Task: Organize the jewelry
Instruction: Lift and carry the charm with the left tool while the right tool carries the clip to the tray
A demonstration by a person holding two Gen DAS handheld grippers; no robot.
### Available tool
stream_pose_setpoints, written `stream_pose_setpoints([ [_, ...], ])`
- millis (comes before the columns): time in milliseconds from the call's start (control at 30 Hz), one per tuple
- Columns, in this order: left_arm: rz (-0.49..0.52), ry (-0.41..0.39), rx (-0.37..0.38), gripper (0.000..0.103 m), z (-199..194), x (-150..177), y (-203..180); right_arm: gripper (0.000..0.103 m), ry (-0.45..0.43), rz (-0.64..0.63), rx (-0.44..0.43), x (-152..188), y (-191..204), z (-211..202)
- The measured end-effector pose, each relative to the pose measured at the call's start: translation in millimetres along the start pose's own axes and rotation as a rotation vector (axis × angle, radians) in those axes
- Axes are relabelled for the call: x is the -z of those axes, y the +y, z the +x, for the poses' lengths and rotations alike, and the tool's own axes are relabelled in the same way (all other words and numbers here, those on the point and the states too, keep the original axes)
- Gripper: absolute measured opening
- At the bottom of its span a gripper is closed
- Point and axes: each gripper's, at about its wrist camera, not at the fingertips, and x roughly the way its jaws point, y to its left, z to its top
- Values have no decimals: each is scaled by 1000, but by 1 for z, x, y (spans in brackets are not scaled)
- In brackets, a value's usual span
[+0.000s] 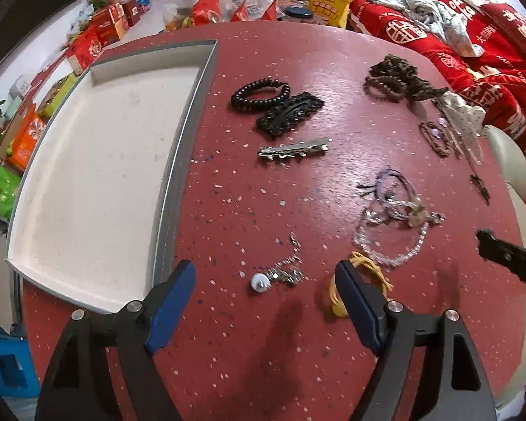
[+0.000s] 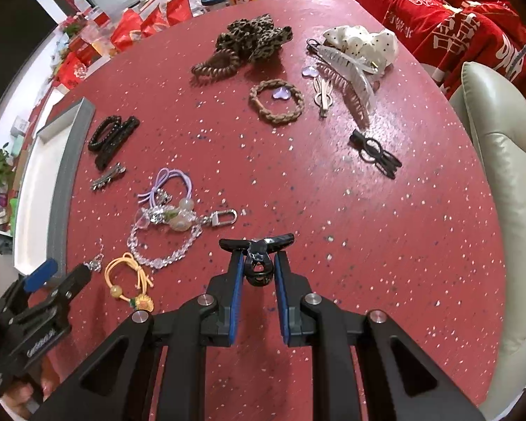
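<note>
My left gripper [image 1: 264, 268] is open above the red speckled table [image 1: 263, 333]. A small silver chain piece with a white bead [image 1: 277, 273] lies on the table between its blue pads, touching neither. A yellow hair tie [image 1: 371, 270] sits partly behind its right finger. The white tray with a grey rim [image 1: 186, 133] lies to its left, with nothing in it. My right gripper [image 2: 259, 258] is shut on a black claw clip [image 2: 259, 273], held above the table. A clear bead bracelet [image 2: 164, 256] and a purple hair tie [image 2: 172, 182] lie between the two grippers.
Black coil tie [image 1: 259, 93], black snap clip [image 1: 291, 114] and silver clip [image 1: 292, 151] lie near the tray. Farther right are a leopard scrunchie [image 2: 252, 40], braided tie [image 2: 277, 101], pale claw clip [image 2: 350, 73] and black clip [image 2: 375, 152]. A cream chair [image 2: 501, 182] borders the table's right edge.
</note>
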Motion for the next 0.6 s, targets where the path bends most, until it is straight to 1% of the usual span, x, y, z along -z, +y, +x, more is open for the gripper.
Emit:
stream_pose_setpoints([
  [133, 0, 10, -13, 82, 10, -2, 0, 19, 5, 7, -6, 4, -1, -1],
  [167, 3, 19, -12, 79, 13, -3, -1, 19, 5, 8, -6, 4, -2, -2],
  [233, 19, 39, -10, 67, 17, -1, -5, 19, 3, 11, -6, 5, -3, -3],
  [267, 30, 52, -15, 65, 19, 1, -8, 19, 2, 12, -7, 5, -4, -3],
  [333, 44, 61, -20, 65, 21, 5, -13, 19, 1, 16, -6, 5, -5, -4],
  [400, 59, 46, -30, 60, 20, 9, -18, 19, 1, 19, -8, 5, -6, -5],
  [433, 62, 41, -25, 50, 20, 9, -20, 19, 0, 20, -8, 5, -7, -6],
  [467, 69, 37, -21, 36, 19, 9, -21, 19, 0, 20, -8, 5, -7, -6],
  [500, 79, 34, -22, 36, 19, 8, -23, 19, 1, 20, -7, 5, -7, -6],
  [533, 84, 36, -17, 17, 19, 8, -24, 19, 1, 21, -8, 5, -7, -6],
  [567, 84, 35, -5, 14, 19, 7, -25, 19, 2, 22, -8, 6, -7, -7],
  [600, 74, 43, 14, 13, 19, 6, -24, 19, 1, 23, -8, 6, -7, -7],
])
